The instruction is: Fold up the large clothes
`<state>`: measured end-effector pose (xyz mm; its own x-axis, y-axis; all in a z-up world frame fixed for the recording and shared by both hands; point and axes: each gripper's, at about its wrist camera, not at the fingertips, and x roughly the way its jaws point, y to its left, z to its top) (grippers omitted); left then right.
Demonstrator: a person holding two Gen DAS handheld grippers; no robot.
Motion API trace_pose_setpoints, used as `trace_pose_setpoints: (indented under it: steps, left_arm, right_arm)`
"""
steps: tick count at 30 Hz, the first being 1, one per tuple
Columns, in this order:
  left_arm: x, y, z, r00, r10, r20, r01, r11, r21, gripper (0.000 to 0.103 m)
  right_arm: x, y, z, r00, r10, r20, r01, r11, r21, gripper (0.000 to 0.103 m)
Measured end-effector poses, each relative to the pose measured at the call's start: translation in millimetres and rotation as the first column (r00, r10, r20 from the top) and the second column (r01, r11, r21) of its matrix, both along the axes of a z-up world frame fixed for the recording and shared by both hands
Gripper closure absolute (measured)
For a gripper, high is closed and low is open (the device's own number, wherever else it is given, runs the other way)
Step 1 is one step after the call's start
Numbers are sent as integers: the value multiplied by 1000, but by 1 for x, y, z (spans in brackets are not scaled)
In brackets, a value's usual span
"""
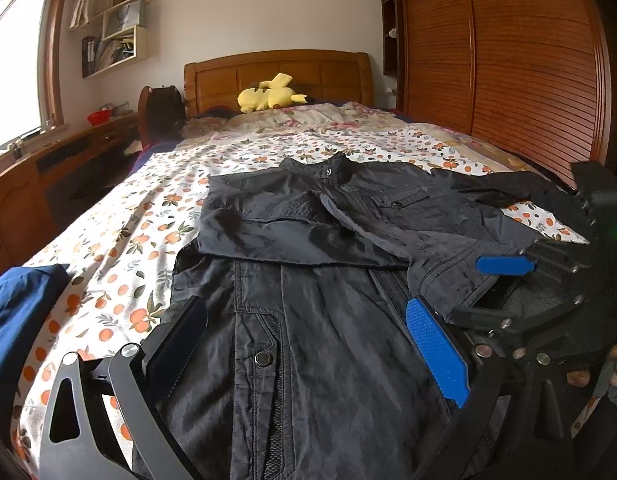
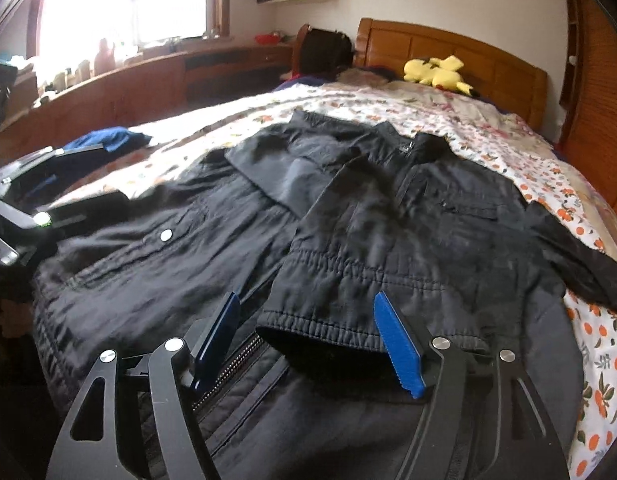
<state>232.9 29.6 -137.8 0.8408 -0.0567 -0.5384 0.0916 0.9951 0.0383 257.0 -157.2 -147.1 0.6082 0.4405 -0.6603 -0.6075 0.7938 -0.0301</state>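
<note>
so the bed (image 1: 120,216) is a wooden one with a tall headboard, covered in a white sheet printed with little oranges and leaves. lying right on it: a black jacket (image 1: 308,320) spread out flat across the near half, collar toward the headboard, one sleeve folded back over the front. a dark blue garment (image 1: 16,312) sits bunched at the bed's edge on the window side, apart from the jacket. up by the headboard there's a rumpled floral quilt (image 1: 308,118) with a yellow plush toy (image 1: 270,94) on it.
</note>
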Motion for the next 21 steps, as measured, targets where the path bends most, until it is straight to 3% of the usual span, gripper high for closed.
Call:
trace_pose_setpoints:
  steps: [6, 8, 10, 15, 21]
  left_arm:
    - [1, 0, -1, 1000, 1, -4, -1, 1000, 2, 3]
    - [1, 0, -2, 1000, 0, -4, 0, 1000, 3, 3]
    - [1, 0, -2, 1000, 1, -6, -1, 1000, 5, 3]
    - [1, 1, -2, 1000, 2, -5, -2, 1000, 2, 3]
    - [1, 4, -1, 1000, 3, -1, -3, 1000, -1, 3]
  right_arm:
    - [5, 10, -19, 1000, -20, -24, 18, 997, -81, 37]
    - [5, 10, -21, 999, -33, -20, 31, 995, -93, 54]
    - [7, 7, -20, 999, -38, -26, 35, 996, -83, 96]
    - [2, -9, 0, 999, -40, 3, 40, 999, -17, 98]
    - [-12, -39, 49, 995, -75, 61, 68, 993, 101, 99]
